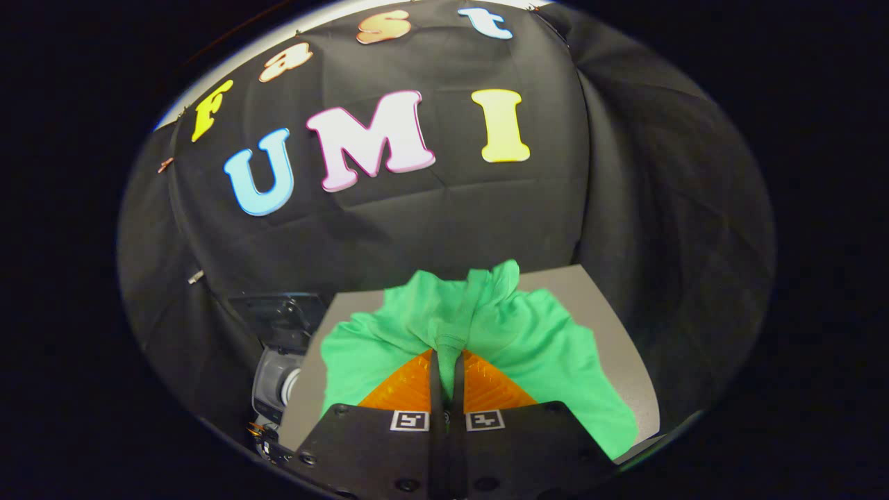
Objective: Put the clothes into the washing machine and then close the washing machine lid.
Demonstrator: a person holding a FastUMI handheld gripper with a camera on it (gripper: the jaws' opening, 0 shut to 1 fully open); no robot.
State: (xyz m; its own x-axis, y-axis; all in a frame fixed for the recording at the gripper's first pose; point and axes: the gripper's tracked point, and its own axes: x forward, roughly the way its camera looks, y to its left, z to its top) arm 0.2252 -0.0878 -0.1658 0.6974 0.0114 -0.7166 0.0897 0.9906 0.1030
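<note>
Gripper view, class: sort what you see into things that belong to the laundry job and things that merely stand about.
Belonging to the job:
- green garment, a fold pinched between the fingers
- gripper, shut on that fold
- washing machine, partly seen beside the table

Standing about:
- grey table under the garment
- black cloth wall beyond

A flat grey counter [611, 312] fills the middle ground. Black cloth booth wall [451, 208] rises behind it at twelve o'clock, hanging in soft folds.

Black screwed gripper [448, 368] body with two square markers [410, 420].
</note>
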